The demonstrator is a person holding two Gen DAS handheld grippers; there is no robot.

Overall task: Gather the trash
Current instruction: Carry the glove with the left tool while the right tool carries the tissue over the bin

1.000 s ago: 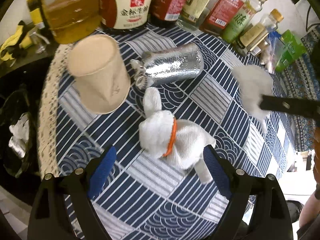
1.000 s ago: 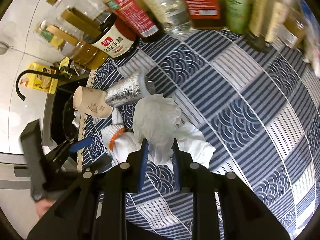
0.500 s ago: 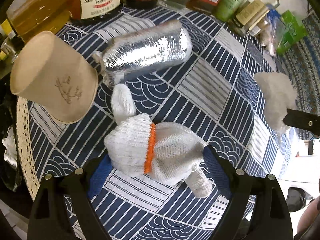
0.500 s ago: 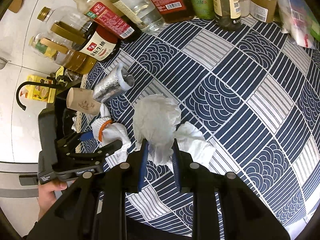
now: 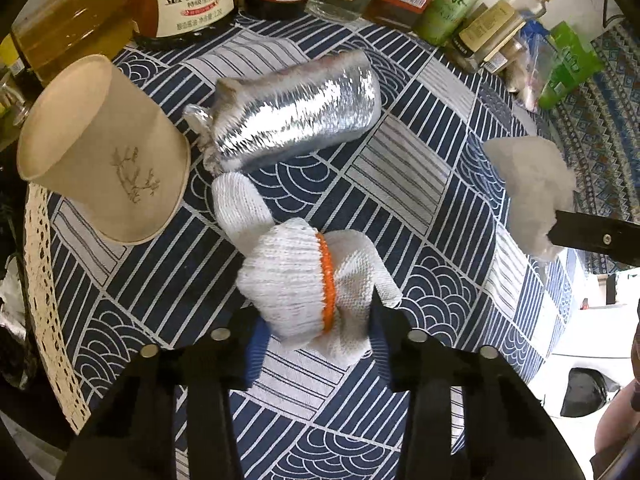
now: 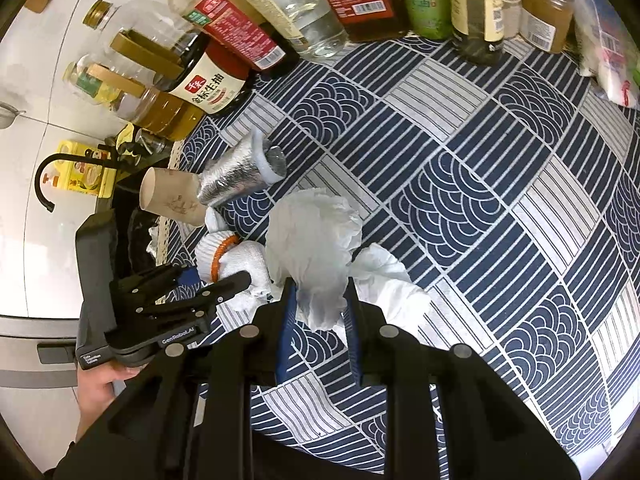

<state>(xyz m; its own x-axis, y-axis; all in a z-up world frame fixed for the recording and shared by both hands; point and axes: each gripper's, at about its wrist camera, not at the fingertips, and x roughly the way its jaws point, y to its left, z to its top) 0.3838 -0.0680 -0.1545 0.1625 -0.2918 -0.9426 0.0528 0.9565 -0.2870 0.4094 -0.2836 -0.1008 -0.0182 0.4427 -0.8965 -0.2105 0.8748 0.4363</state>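
Note:
My left gripper (image 5: 316, 336) is shut on a white knit glove (image 5: 308, 276) with an orange cuff band, on the blue patterned tablecloth (image 5: 420, 184); the glove also shows in the right wrist view (image 6: 232, 256). My right gripper (image 6: 320, 308) is shut on a crumpled white tissue (image 6: 312, 248), held above the cloth; the tissue shows at the right in the left wrist view (image 5: 532, 184). A silver foil pouch (image 5: 292, 116) and a tipped beige paper cup (image 5: 104, 152) lie beyond the glove. Another white tissue (image 6: 388, 276) lies on the cloth by my right gripper.
A row of sauce and oil bottles (image 5: 192, 0) stands along the far edge of the table. Green packets (image 5: 568, 64) sit at the far right. A dark bin or sink with trash (image 6: 140, 232) is past the lace-trimmed left table edge (image 5: 40, 272).
My left gripper moved forward over the glove and shut on it. My right gripper kept holding the tissue and lifted slightly.

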